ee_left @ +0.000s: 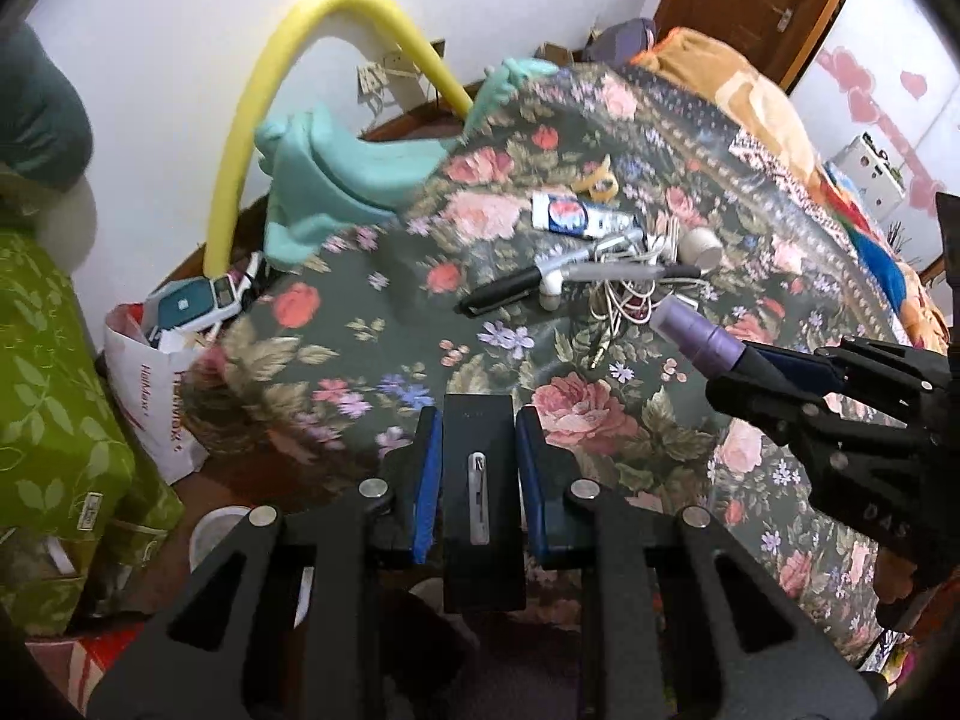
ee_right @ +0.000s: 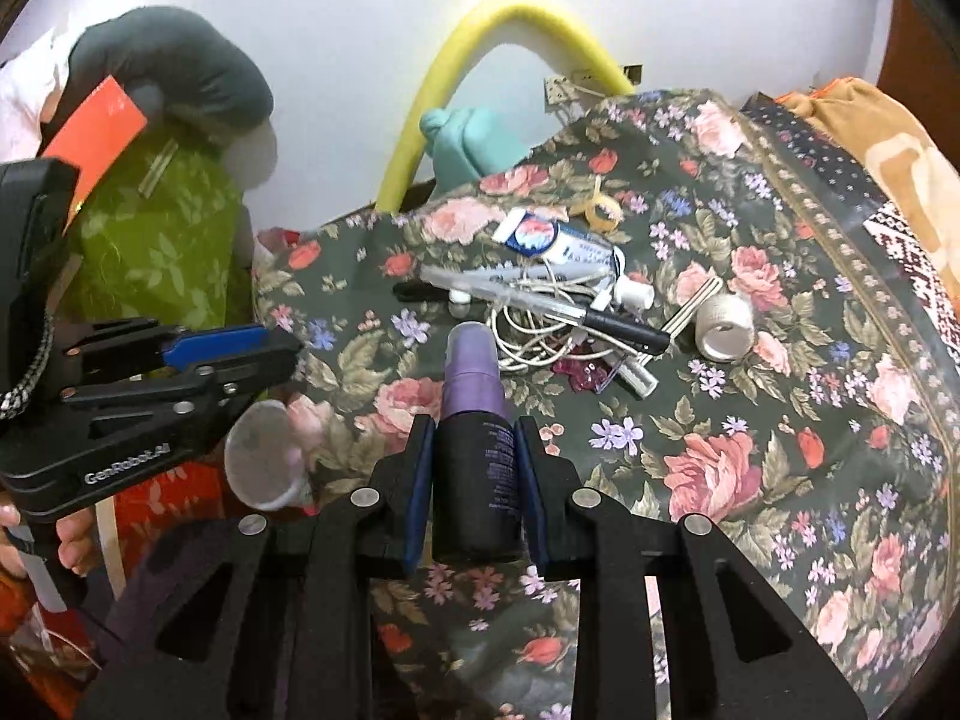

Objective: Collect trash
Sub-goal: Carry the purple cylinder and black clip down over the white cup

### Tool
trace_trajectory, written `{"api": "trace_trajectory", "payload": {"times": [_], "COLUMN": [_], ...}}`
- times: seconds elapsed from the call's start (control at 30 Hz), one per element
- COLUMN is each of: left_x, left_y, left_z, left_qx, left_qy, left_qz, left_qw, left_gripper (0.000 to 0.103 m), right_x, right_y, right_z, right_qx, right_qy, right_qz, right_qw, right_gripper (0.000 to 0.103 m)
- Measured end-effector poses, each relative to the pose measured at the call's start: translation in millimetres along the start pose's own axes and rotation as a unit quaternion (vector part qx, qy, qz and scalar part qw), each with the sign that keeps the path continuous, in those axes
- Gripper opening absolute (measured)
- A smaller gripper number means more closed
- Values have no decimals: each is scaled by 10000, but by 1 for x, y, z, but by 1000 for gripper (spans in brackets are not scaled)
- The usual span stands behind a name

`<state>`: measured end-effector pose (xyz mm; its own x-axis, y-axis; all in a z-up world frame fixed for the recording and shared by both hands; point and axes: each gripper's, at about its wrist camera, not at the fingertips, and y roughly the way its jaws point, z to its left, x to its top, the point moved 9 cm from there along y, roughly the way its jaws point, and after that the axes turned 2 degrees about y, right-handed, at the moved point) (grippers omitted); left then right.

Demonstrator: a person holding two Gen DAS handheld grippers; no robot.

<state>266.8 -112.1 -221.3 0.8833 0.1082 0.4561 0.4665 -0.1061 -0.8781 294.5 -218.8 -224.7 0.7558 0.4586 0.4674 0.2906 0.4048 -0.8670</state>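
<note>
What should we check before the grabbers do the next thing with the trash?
1. Right gripper has hold of the purple bottle: ok, both blue pads press on its dark lower body.
2. Left gripper has hold of the flat black object: ok, it sits clamped between the pads.
3. Purple bottle is clear of the floral cloth: cannot tell, it looks lifted, but the gap is unclear.
4. More trash left on the cloth: not ok, the toothpaste tube, tangled white cord and tape roll lie there.
5. Somewhere to drop things: cannot tell, a white bag stands beside the bed, already holding items.
</note>
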Motion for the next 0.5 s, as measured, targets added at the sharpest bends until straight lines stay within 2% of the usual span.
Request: {"api": "trace_trajectory", "payload": {"times": [0.23, 0.5], "left_x": [-7, -34], "left_y": [-42, -78], "left_z": [29, 81], "left_qx": [86, 280], "left_qy": [-135, -461], "left_qz": [-313, -522], "left_qw": [9994, 9972], "left_gripper": [23, 23], "right_x": [12, 17], "right_y": [-19, -17], "right_z": [38, 108], "right_qx": [-86, 54], "right_qy": [-137, -471], "right_qz": [-253, -335], "right_qw": [9995, 9983], "right_gripper": [24, 24]}}
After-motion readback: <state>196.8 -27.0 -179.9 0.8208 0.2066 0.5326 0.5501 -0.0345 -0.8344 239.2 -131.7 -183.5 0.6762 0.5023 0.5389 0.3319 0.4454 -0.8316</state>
